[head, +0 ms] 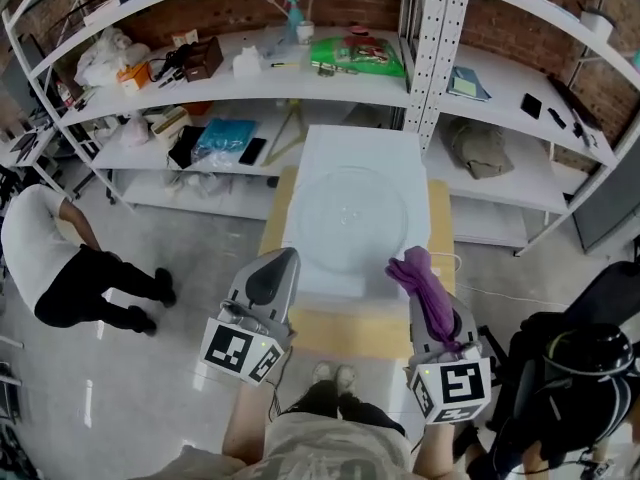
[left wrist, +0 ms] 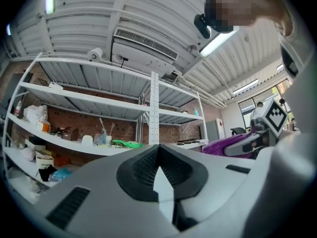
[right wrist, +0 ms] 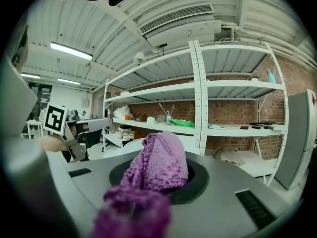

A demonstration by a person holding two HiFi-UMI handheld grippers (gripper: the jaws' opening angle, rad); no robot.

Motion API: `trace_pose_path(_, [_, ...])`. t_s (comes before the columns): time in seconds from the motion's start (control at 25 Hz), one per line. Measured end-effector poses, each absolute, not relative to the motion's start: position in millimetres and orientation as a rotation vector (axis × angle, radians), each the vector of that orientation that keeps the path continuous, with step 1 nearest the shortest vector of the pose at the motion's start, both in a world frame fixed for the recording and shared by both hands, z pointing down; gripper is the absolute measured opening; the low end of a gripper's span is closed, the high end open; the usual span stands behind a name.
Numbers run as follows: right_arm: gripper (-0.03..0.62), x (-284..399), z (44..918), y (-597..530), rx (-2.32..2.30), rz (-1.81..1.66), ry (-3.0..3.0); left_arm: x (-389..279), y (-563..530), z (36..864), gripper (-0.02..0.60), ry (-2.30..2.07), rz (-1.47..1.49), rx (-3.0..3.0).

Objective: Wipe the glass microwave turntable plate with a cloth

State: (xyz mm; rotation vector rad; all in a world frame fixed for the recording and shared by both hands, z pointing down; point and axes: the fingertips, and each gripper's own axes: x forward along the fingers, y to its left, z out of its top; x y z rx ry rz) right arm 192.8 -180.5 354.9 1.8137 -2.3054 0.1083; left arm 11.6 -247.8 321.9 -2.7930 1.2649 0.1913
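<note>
Right jaws pinch cloth point(right wrist: 159, 163), plate point(head: 350, 208) faint

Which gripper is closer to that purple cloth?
Right. The right gripper is shut on the cloth, which drapes back over it. The left gripper is apart from it, off to its left, shut on nothing.

A turntable plate point(head: 352, 208) lies on a sheet point(head: 400, 148) over the table point(head: 350, 333), shelving point(head: 430, 48) behind. At the near edge, left gripper point(head: 280, 261) left, right gripper point(head: 418, 276) right, cloth point(head: 430, 293) between its jaws.
</note>
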Motion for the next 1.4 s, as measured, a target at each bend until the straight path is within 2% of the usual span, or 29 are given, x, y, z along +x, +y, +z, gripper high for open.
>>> trace_pose_path(0.28, [0.051,176,401,-93,1.797,0.186,-2.164,-17,-180,350,0.002,1.226,0.120,-2.816])
trace_pose_path(0.6, [0.051,83,415,48,1.747,0.178,-2.147,-90,-55,373,0.002,1.226,0.132,-2.896])
trace_pose_path(0.76, [0.051,61,412,105,1.755,0.212,-2.133,-111,-4,367,0.002,1.170,0.129,-2.921])
trace_pose_path(1.16, [0.051,40,385,199,1.789,0.088,-2.148,-142,87,369,0.002,1.233,0.104,-2.884])
trace_pose_path(1.4, [0.051,47,383,290,1.882,0.176,-2.250,-133,181,367,0.002,1.272,0.125,-2.867])
